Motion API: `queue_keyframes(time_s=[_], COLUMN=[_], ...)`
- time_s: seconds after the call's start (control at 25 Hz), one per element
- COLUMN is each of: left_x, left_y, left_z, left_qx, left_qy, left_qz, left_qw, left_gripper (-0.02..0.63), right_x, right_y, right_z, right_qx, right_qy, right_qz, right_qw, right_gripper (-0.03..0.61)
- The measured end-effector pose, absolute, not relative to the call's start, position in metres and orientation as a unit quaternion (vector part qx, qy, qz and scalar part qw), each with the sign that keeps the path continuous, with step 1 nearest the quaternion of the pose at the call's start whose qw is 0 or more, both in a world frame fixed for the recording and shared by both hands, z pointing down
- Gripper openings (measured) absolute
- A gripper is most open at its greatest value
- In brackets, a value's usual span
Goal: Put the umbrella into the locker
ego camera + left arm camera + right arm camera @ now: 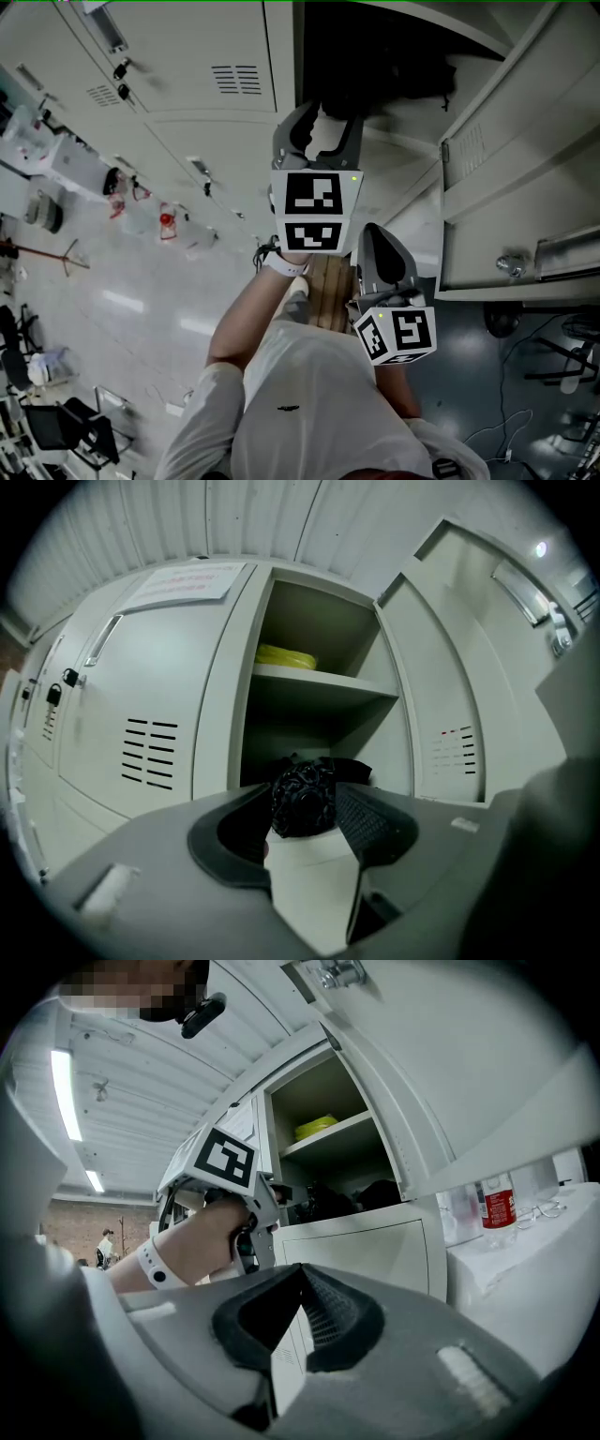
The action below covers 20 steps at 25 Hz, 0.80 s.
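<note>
The 2 jaws of your left gripper [323,127] clasp the near end of the black umbrella [302,801] at the mouth of the locker [232,714], in its lower compartment. You see the umbrella end-on; its long axis lies level and points straight inward. The shelf [323,680] sits close above; the open door [441,714] flanks the right and a closed door [141,696] the left. Your right gripper [300,1269] hangs behind, jaws pinched together on nothing.
</note>
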State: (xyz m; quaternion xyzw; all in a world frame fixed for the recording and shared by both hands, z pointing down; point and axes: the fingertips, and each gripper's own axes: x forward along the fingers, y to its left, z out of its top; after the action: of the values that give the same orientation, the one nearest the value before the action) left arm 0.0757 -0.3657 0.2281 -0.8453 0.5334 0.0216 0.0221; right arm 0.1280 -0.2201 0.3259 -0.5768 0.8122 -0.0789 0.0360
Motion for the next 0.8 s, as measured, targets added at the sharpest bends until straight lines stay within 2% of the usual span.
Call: queue_keyframes(time_s=[0.16,0.44,0.8], left_x=[0.067,0.050,0.038], left_y=[-0.342,-0.294,-0.234], left_z=[0.235,0.246,0.278], left_qx=[-0.844,-0.835,-0.835], left_qy=[0.536,0.549,0.549], left_qz=[0.026,0.027,0.010], left_qw=[0.015,0.016,-0.004], left_gripper=[0.218,0.123,0.054], right_x=[0.127,0.128,0.137], right_y=[-0.203,-0.173,-0.138], right_z=[0.332,0.337,0.338], right_qx=[-0.577,-0.580,-0.584], right_qy=[0.812,0.812,0.810], right_qz=[-0.080,-0.065,-0.050], right_qw=[0.032,0.021,0.010], right_gripper=[-0.006,-0.006,-0.006])
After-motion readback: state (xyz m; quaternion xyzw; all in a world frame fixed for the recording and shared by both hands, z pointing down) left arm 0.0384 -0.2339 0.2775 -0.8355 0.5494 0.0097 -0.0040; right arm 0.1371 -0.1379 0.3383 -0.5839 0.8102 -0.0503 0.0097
